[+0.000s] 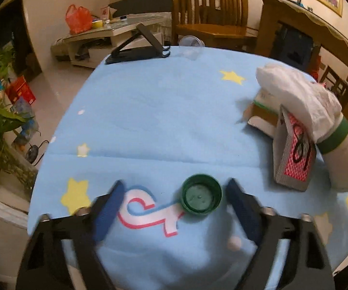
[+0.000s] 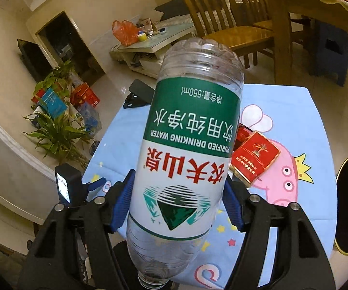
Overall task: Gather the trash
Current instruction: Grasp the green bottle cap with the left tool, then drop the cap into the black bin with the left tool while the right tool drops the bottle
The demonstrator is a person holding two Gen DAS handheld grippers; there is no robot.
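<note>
My right claw [image 2: 176, 207] is clamped on a clear plastic water bottle [image 2: 186, 154], its blue pads pressing the label from either side. The bottle sits upside down in the grip, neck towards me and ribbed base pointing away, and it looks empty. Its green and white label reads "PURIFIED DRINKING WATER" and "550ml", with large red Chinese characters and a green diamond emblem. Just to the right of this claw, below it on the light blue cartoon-print tablecloth [image 2: 301, 101], lies a red cigarette pack [image 2: 256, 157] with gold print too small to read.

My left claw [image 1: 174, 203] stands partly open over the same cloth, gripping nothing. A round green plastic bottle cap [image 1: 201, 194] lies open side up between the fingers, closer to the right one; I cannot tell whether that pad touches it. Ahead and to the right of this claw, a crumpled white plastic bag [image 1: 299, 96] drapes over a small card box [image 1: 294, 154] marked "18" in black.
</note>
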